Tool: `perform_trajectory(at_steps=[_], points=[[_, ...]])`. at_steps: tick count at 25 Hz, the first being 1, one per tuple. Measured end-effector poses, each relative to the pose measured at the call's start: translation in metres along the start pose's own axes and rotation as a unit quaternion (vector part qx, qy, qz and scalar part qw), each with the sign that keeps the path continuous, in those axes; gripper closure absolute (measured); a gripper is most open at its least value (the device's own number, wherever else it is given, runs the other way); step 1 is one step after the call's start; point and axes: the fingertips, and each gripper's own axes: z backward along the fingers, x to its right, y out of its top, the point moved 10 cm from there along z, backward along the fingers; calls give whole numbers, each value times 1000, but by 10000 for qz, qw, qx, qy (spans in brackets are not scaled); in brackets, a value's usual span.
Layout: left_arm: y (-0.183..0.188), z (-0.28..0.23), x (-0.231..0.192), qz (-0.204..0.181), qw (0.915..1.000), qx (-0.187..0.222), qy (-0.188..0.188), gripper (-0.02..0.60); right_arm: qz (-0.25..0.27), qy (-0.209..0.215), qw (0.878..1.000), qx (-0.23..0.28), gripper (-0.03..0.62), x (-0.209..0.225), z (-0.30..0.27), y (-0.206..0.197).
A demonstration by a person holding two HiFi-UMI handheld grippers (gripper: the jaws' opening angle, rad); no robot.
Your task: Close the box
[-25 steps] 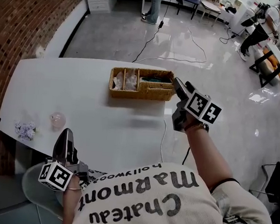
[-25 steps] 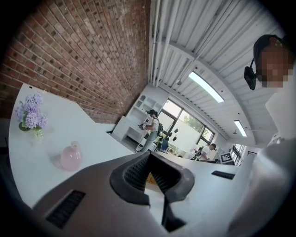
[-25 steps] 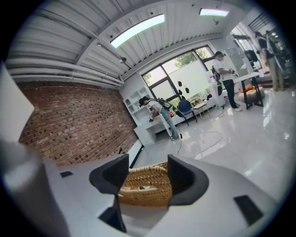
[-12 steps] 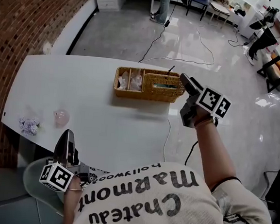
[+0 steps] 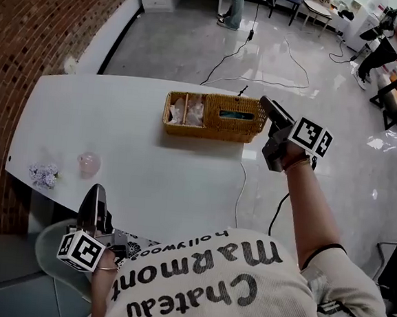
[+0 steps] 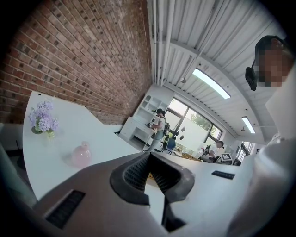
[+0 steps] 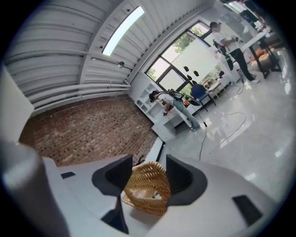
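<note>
i am wearing a pale beige t-shirt [image 5: 242,289] with short sleeves, and big dark letters [image 5: 195,275] are running across it. a thin dark edge is finishing the right sleeve [image 5: 328,254]. some black-and-white patterned cloth [image 5: 133,247] is showing at my left side. the left gripper [image 5: 96,192] is showing light grey jaws with dark ribbed pads [image 6: 134,173], a dark slot [image 6: 64,208] on one side, and a white cube [image 5: 80,249] carrying black square markers near the handle.
</note>
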Motion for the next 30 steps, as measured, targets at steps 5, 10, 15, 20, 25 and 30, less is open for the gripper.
perform_trajectory(at_steps=[5,10,15,20,25,30], points=[[-5,1,0,7,10000,-38,37,580,-101,26,9999,-79,373,7,-8,2],[-7,1,-2,5,9999,-55,92,580,-103,79,9993,-346,373,17,-18,6],[-9,1,-2,10,9998,-91,172,580,-284,183,9981,-508,375,29,-29,9],[-11,1,-4,25,9996,-115,263,580,-395,182,9978,-499,375,38,-36,8],[-13,-2,-5,38,9994,-160,320,580,-689,143,9964,-473,372,49,-45,7],[-11,-3,-9,45,9991,-243,356,580,-869,93,9950,-484,375,59,-55,3]])
